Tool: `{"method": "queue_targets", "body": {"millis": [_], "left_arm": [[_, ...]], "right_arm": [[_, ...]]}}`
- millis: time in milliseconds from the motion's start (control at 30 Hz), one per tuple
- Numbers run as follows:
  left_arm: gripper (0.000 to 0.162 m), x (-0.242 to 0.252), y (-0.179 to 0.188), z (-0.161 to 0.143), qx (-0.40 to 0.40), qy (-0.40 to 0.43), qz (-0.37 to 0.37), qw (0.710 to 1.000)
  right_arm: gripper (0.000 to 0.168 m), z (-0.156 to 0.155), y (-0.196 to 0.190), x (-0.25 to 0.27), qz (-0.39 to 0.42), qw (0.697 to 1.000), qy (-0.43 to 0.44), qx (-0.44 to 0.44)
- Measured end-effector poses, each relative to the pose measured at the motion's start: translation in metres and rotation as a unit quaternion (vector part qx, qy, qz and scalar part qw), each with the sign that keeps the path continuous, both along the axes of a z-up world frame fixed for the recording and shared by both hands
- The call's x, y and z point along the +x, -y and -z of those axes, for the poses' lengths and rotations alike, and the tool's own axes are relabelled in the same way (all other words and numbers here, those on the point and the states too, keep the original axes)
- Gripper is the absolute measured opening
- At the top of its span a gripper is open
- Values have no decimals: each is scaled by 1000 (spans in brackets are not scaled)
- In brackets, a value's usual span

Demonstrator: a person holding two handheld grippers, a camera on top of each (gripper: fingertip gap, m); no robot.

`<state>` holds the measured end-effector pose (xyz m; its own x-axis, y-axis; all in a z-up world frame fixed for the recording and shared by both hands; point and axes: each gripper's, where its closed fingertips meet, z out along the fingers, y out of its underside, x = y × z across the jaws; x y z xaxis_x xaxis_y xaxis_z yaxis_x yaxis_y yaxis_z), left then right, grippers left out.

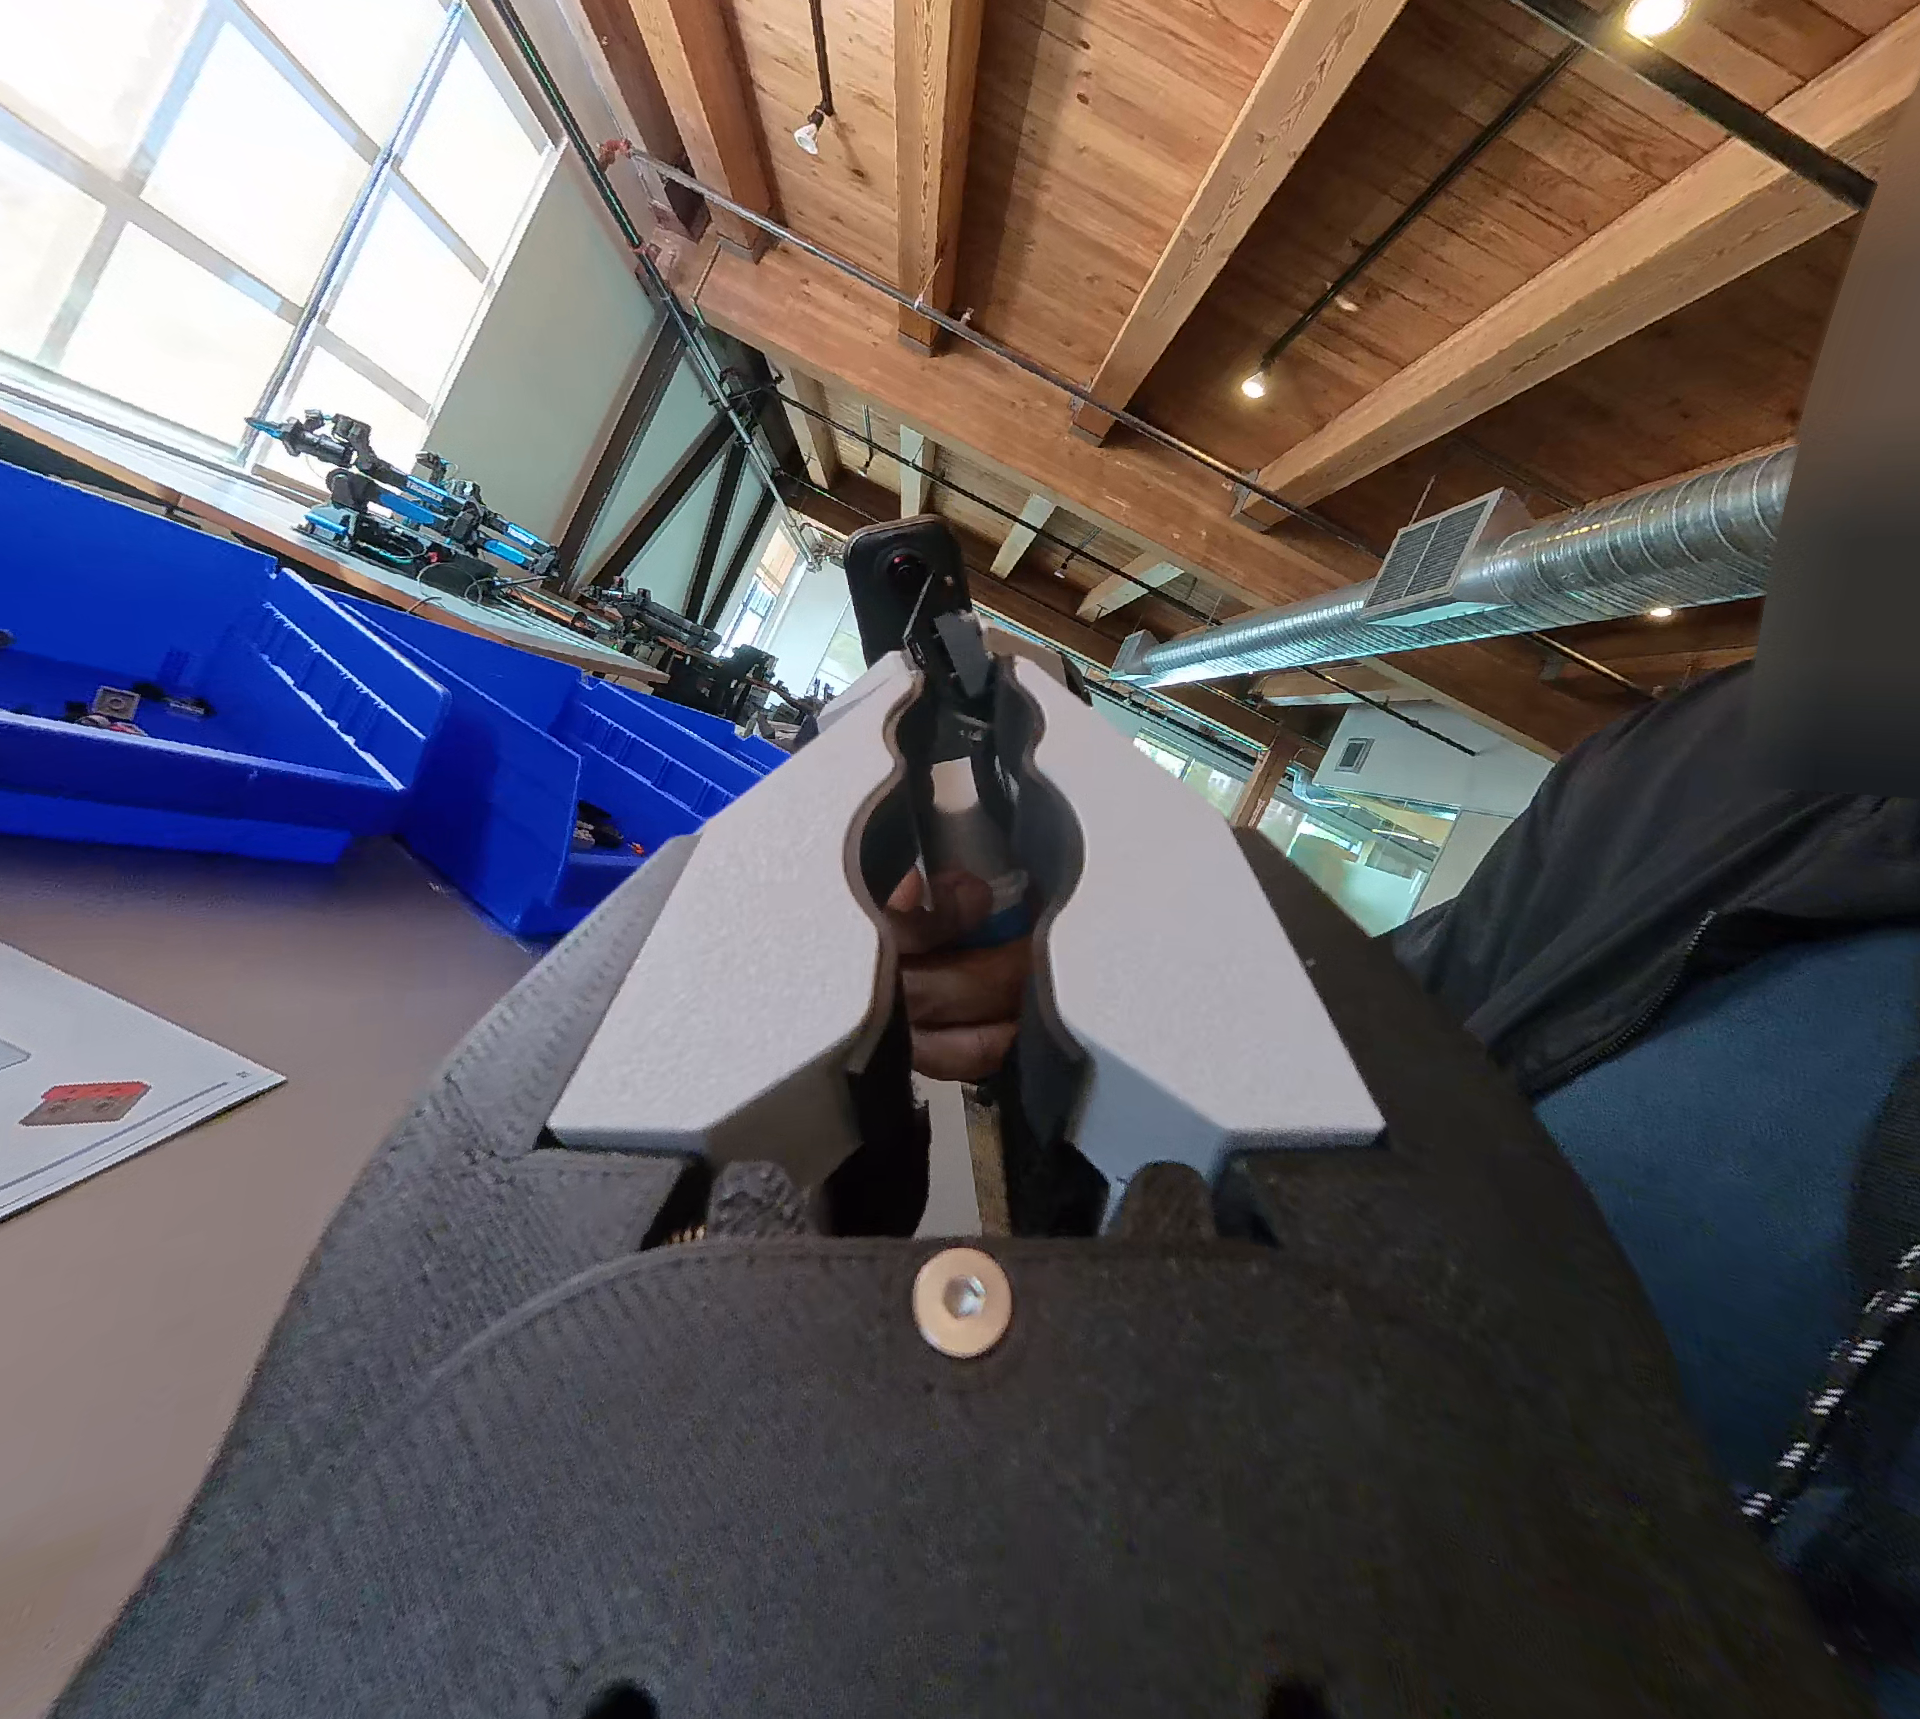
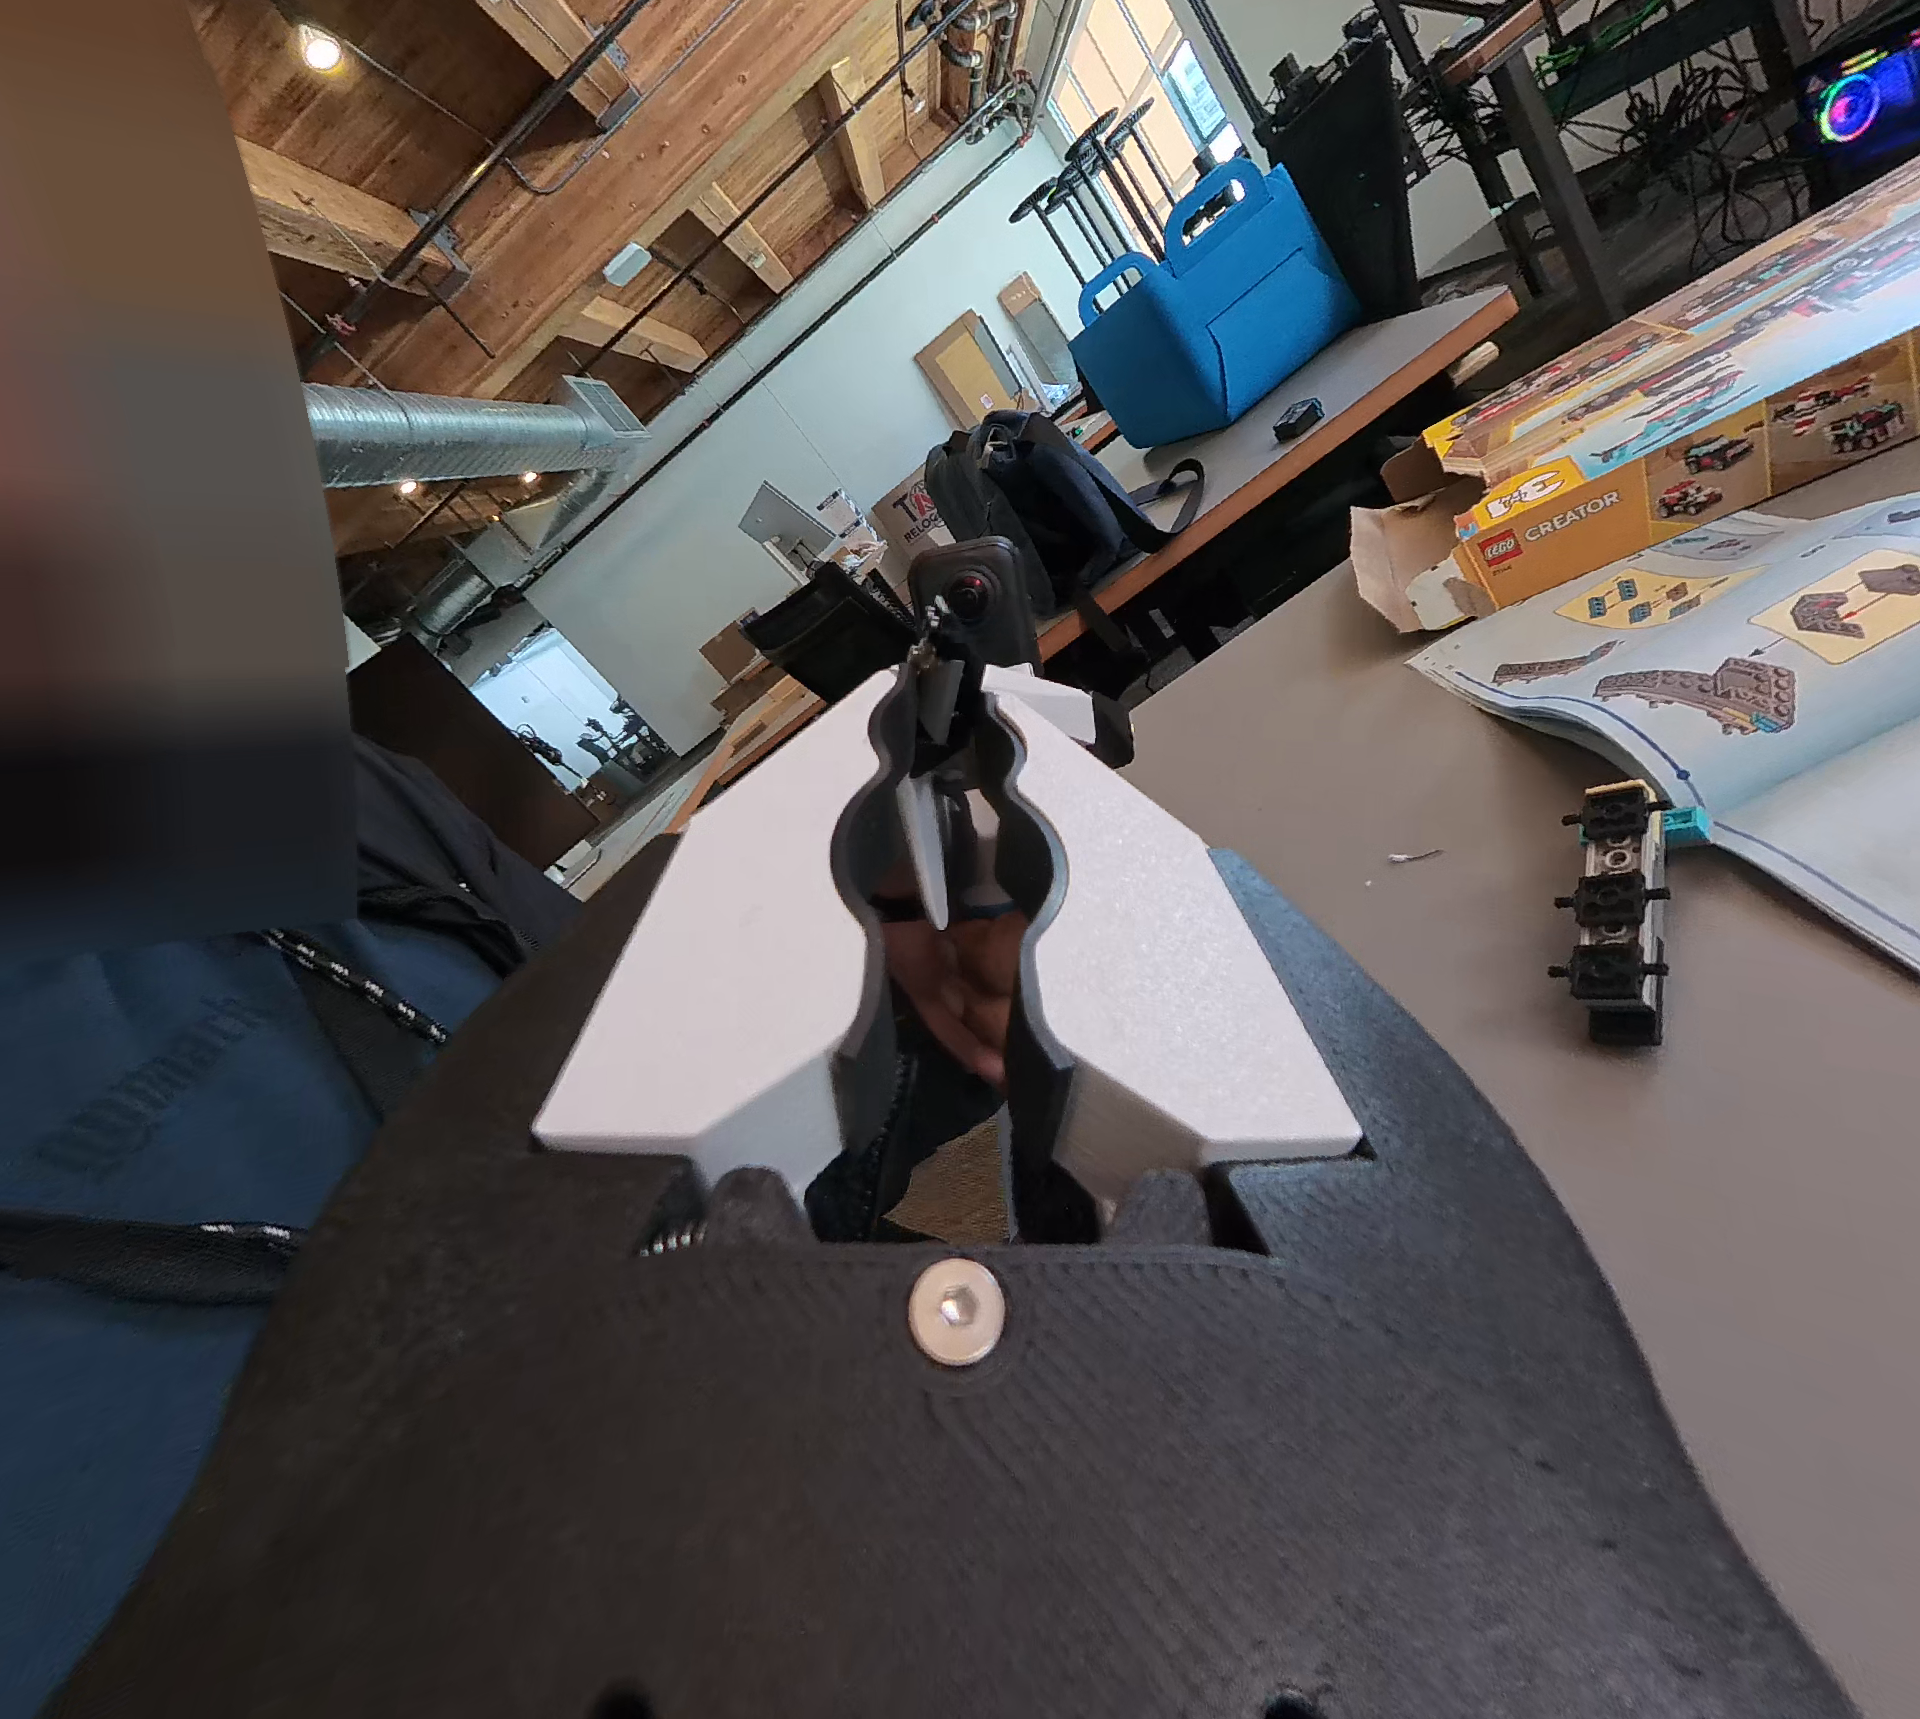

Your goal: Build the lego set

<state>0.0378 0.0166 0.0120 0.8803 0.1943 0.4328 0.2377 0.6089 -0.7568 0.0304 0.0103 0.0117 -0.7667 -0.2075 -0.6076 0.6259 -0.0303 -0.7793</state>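
Left wrist view: the left gripper (image 1: 961,693) points at the right gripper (image 1: 940,630); the jaws meet at the tips, apparently on a small grey piece (image 1: 964,653), though the tips are too crowded to be sure. Blue bins (image 1: 312,734) holding loose parts stand far left on the tabletop (image 1: 208,994).

Right wrist view: the right gripper (image 2: 940,693), jaws closed, meets the left. A black assembly (image 2: 1616,911) lies at right, touching the manual (image 2: 1766,682); the box (image 2: 1662,464) lies beyond.

Step in hand: a tip-to-tip handover or join. Next move calls for steady alignment.
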Motion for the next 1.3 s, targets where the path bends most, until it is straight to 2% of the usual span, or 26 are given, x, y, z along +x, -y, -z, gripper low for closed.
{"method": "queue_targets", "body": {"millis": [967, 1133, 1233, 1300], "left_arm": [[10, 3, -6, 3, -6, 6, 25, 1000], [21, -1, -8, 7, -24, 18, 14, 999], [11, -6, -7, 11, -31, 23, -2, 999], [11, -6, -6, 12, -33, 22, -4, 999]], "right_arm": [[9, 3, -6, 0, 29, 1000, -2, -10], [9, 9, -6, -7, 53, 998, 8, -28], [9, 12, -6, -7, 51, 998, 10, -36], [9, 13, -6, -7, 51, 998, 9, -40]]}}
